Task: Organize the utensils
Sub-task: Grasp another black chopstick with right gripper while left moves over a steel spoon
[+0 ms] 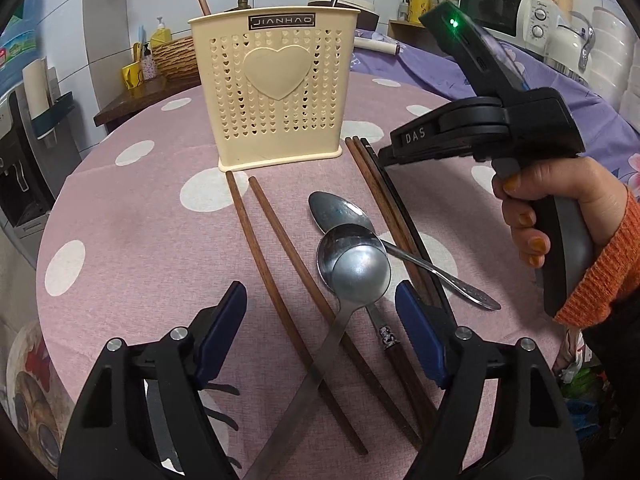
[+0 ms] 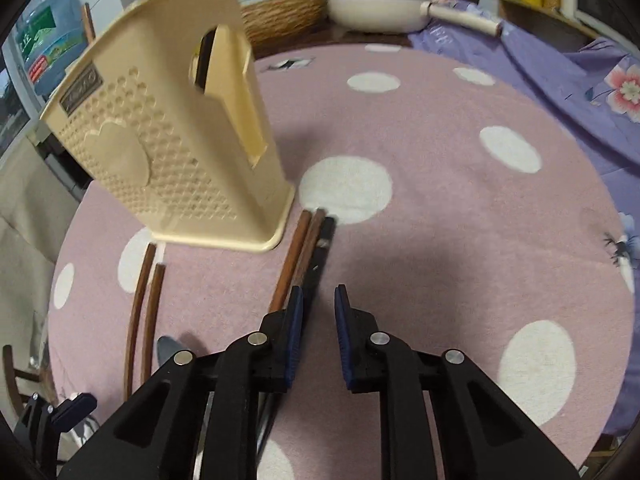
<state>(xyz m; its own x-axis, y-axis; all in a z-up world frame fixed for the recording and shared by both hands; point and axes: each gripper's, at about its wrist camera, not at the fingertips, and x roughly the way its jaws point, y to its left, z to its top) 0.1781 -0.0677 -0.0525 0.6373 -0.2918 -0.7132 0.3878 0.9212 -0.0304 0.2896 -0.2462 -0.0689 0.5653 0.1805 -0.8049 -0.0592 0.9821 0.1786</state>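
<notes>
A cream perforated utensil holder (image 1: 276,92) (image 2: 160,140) stands on the pink dotted tablecloth (image 1: 140,220), with a chopstick and a metal handle sticking out of its top. In front of it lie two brown chopsticks (image 1: 272,248) (image 2: 148,300), two steel spoons (image 1: 354,268) overlapping, and a bundle of three chopsticks (image 1: 384,200) (image 2: 308,248). My left gripper (image 1: 320,288) is open, wide above the larger spoon and chopsticks. My right gripper (image 2: 318,292) (image 1: 386,158), held by a hand (image 1: 536,208), hovers over the bundle's far end; its pads stand narrowly apart with only cloth showing between them.
A purple floral cloth (image 2: 560,72) covers the table's far right. Behind it are a white pan (image 2: 376,12), a wicker basket (image 1: 176,58), a microwave (image 1: 496,8) and stacked bowls (image 1: 612,40). A water dispenser (image 1: 20,152) stands at the left, beyond the table's round edge.
</notes>
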